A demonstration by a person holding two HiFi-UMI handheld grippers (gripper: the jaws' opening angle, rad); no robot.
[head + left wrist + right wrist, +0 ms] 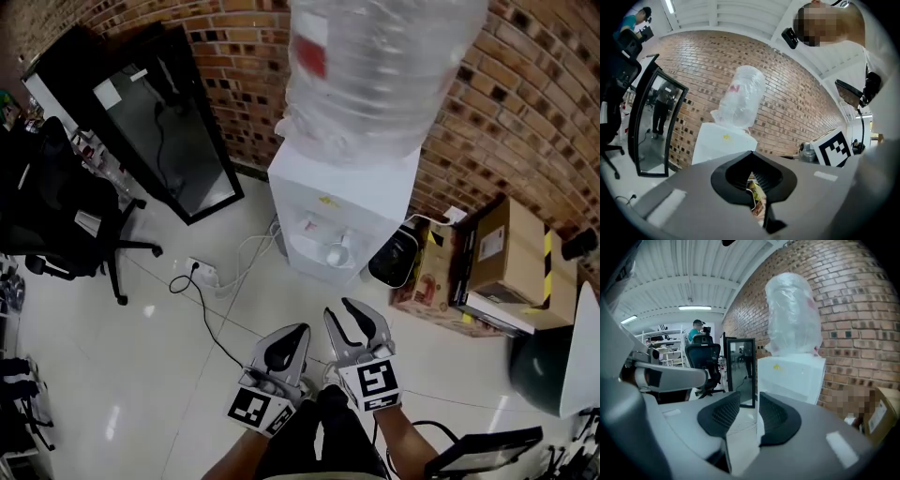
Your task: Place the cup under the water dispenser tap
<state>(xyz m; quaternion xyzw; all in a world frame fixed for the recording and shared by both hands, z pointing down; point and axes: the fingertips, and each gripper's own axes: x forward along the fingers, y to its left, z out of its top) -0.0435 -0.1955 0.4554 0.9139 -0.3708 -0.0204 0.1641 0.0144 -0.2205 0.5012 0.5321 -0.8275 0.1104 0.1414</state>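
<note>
Brick-wall room, mid-frame: cup [335, 252] looks already parked under the water dispenser [349, 187] tap. My right gripper [337, 307] is half-open and empty, left gripper [302, 331] closed. Basically done, I reckon.

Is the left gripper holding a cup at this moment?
No. In the left gripper view, the left gripper has its jaws closed tip to tip with nothing between them.
</note>
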